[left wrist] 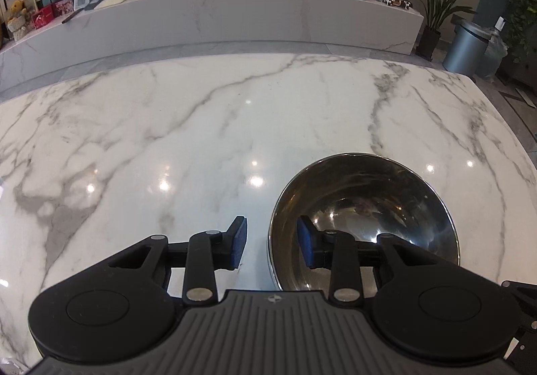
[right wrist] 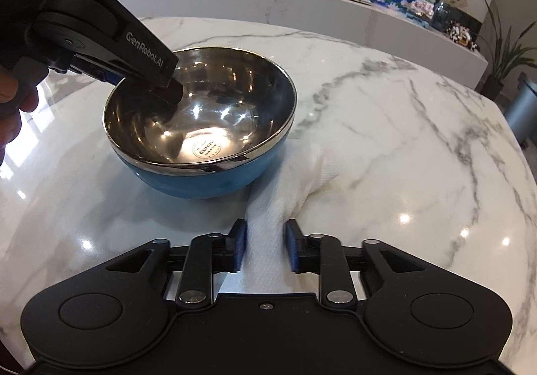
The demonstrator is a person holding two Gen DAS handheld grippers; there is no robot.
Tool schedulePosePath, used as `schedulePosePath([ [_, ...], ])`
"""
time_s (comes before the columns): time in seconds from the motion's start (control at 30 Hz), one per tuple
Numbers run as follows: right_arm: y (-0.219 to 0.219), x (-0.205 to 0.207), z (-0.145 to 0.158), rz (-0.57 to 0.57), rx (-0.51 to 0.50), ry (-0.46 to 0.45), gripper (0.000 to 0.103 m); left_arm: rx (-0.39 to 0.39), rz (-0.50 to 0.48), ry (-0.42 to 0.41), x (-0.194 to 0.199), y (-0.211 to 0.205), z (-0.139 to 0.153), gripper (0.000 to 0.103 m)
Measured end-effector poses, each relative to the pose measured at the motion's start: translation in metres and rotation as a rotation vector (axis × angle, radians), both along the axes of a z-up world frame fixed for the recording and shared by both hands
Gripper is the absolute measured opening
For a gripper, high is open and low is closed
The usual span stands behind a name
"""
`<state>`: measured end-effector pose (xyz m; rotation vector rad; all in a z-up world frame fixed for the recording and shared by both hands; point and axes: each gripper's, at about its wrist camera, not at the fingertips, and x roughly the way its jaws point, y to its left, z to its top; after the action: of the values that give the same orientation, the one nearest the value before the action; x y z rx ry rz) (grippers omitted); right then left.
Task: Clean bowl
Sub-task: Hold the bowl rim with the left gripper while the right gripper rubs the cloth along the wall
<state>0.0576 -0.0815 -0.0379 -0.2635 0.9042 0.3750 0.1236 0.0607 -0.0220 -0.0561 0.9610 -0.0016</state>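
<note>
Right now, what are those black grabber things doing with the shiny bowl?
A person is cleaning a bowl with a gripper in each hand. The left gripper straddles the bowl's rim, one of its fingers inside and one outside, steadying it on the marble table. The right gripper has a white paper towel between its fingers, but the pads do not look pressed on it. The towel lies on the table beside the bowl, so no wiping is happening yet.
</note>
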Motion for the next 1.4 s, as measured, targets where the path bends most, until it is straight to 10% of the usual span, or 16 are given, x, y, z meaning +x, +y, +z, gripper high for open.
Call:
schedulePosePath([
  [0.27, 0.003, -0.002, 0.001, 0.028, 0.004, 0.01, 0.016, 0.004, -0.01, -0.003, -0.001, -0.004, -0.001, 0.016],
  [1.4, -0.002, 0.004, 0.011, 0.035, 0.078, 0.016, 0.015, 0.036, -0.111, -0.041, -0.035, -0.006, -0.006, 0.019],
])
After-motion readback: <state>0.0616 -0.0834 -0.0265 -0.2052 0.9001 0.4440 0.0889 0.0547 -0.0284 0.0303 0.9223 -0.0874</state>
